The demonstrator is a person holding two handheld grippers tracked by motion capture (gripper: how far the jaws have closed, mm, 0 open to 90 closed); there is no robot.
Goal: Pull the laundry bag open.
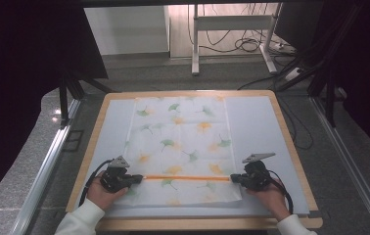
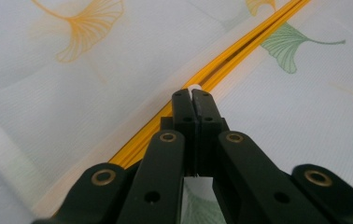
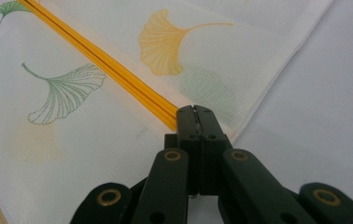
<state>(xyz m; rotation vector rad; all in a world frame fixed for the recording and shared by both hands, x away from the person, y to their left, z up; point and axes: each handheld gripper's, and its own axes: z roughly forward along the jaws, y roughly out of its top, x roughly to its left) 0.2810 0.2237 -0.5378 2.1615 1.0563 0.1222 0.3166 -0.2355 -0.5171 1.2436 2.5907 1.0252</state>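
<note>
Because the thin leaf-print cloth lying flat on the table is soft, light and floppy, we pinch its orange-edged fold with both shut claws, left gripper and right gripper, at the two ends.

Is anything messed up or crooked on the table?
Nothing stands out. The leaf-print cloth lies flat and square on the table. Its orange edge is stretched straight between the left gripper and right gripper, both shut on it.
</note>
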